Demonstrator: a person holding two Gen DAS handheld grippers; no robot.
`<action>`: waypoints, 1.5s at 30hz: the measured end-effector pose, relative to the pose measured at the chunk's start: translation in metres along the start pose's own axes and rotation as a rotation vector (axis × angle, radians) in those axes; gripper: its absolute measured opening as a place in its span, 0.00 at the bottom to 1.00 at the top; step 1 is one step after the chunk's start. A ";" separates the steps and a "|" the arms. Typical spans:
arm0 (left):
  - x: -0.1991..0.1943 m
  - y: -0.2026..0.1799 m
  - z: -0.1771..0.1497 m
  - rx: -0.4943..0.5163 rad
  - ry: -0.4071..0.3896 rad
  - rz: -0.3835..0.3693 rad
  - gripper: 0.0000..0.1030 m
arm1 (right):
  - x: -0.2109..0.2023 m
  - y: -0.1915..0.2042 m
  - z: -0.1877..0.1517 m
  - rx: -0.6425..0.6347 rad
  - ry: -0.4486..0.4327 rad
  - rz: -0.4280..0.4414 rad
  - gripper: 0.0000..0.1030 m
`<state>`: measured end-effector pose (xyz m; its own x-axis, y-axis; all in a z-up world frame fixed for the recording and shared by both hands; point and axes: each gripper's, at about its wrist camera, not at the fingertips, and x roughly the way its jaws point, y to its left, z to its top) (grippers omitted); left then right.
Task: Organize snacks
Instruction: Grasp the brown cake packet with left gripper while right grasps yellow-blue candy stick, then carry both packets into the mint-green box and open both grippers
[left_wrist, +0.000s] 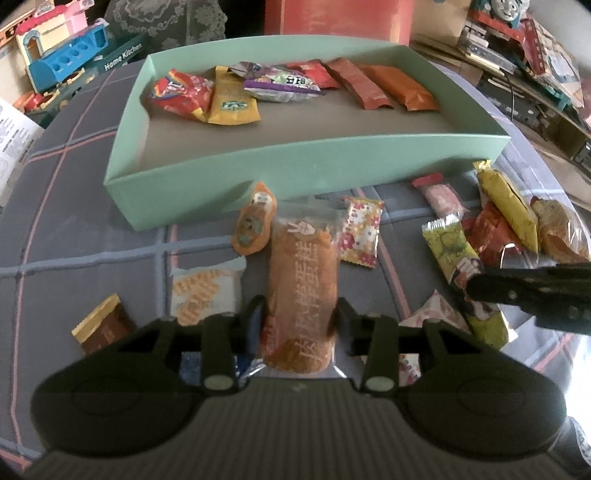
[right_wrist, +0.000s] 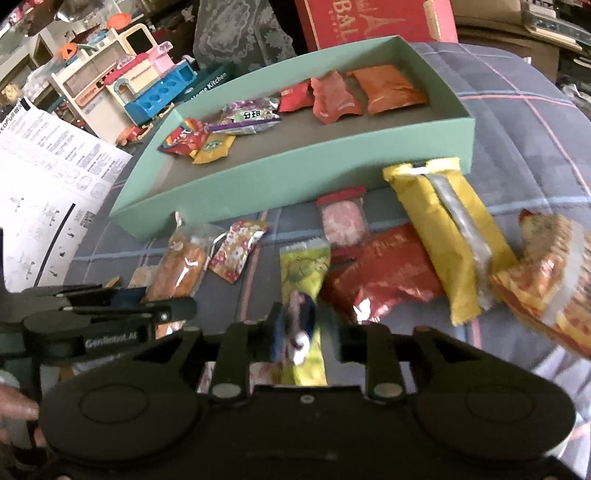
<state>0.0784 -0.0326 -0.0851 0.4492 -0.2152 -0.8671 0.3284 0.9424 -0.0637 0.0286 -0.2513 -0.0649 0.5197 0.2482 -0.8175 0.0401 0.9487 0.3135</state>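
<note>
Left tool (left_wrist: 300, 319): fingers clenched on a long orange cake in a clear wrapper (left_wrist: 303, 284), pads pressing its two long sides; the packet points away toward the box. Right tool (right_wrist: 308, 334): fingers closed on the near end of a green snack stick (right_wrist: 304, 273), which is blurred at the grip; whether it is lifted off the cloth cannot be told. The two tools sit side by side, the right one's finger showing at the right edge of the left view. Loose snacks lie on the grey plaid cloth (left_wrist: 92, 236) around them: a flowered candy (left_wrist: 361, 230), a small orange pouch (left_wrist: 254, 225), a white waffle packet (left_wrist: 205, 295), a brown packet (left_wrist: 101, 328), a pink sweet (right_wrist: 341, 218), a red foil bag (right_wrist: 384, 277), a yellow packet (right_wrist: 443, 229). Beyond them stands the mint-green box (left_wrist: 295, 166), shallow and open-topped, holding a row of packets against its far wall: a red bag (left_wrist: 183, 92), a yellow sachet (left_wrist: 231, 99), a purple-edged one (left_wrist: 280, 83), three orange-red bars (left_wrist: 376, 85).
</note>
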 end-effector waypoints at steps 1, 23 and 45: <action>0.000 -0.001 -0.001 0.005 0.000 0.002 0.42 | 0.000 -0.001 -0.003 0.002 0.002 0.000 0.25; -0.012 -0.005 -0.014 -0.003 -0.014 0.004 0.35 | -0.015 0.017 -0.035 -0.108 -0.010 -0.073 0.23; -0.075 0.045 0.045 -0.088 -0.178 0.012 0.34 | -0.048 0.022 0.067 -0.044 -0.162 0.032 0.23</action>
<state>0.0968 0.0139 -0.0011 0.5950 -0.2380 -0.7677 0.2520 0.9622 -0.1030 0.0622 -0.2553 0.0138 0.6509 0.2474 -0.7178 -0.0148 0.9494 0.3138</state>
